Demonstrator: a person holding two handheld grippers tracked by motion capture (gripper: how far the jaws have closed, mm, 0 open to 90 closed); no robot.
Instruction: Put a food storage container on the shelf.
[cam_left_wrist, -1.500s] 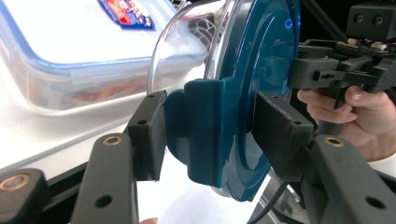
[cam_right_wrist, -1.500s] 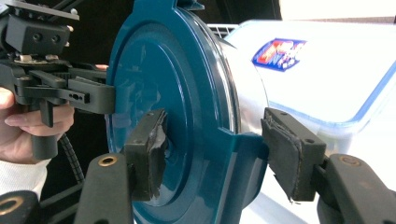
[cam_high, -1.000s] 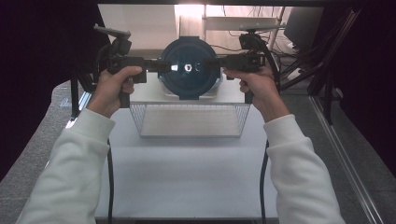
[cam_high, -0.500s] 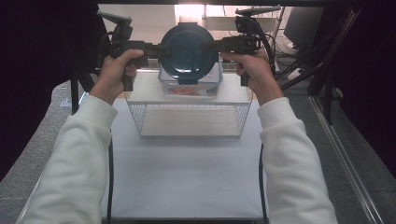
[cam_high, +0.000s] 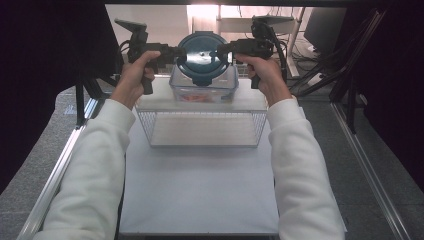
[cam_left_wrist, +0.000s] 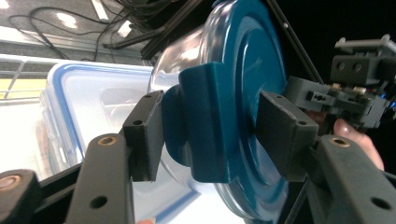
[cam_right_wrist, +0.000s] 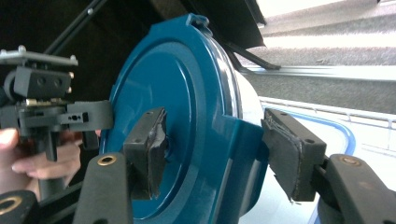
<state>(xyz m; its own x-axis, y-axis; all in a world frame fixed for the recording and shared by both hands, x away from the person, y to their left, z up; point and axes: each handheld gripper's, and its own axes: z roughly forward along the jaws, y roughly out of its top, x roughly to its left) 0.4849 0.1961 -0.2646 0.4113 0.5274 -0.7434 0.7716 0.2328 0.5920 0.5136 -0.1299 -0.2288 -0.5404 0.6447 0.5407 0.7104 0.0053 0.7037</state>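
Round container (cam_high: 202, 60): a clear jar with a blue lid, up in the air and tipped so the lid faces the person, at 12 o'clock above the far end of the table (cam_high: 200, 200).
Left gripper (cam_high: 176, 53): at 9 o'clock of the lid, its fingers (cam_left_wrist: 144, 135) on either side of the lid's blue side clip; in the left gripper view one pad lies against the clip, the other sits at the lid face. The jaws have just been easing wider, with the clip between them.
Right gripper (cam_high: 223, 49): at 3 o'clock of the lid, its fingers (cam_right_wrist: 148, 144) clamped across the opposite edge, one pad on the lid's face, the other behind the clip.
Hands: left hand (cam_high: 135, 72) and right hand (cam_high: 265, 75) level with each other, white sleeves running back to 6 o'clock.
Square box (cam_high: 202, 87): clear with a blue-trimmed rim, just below the round container, something red-orange inside; it stands on the wire basket.
Wire basket (cam_high: 200, 125): on the table, between the two forearms.
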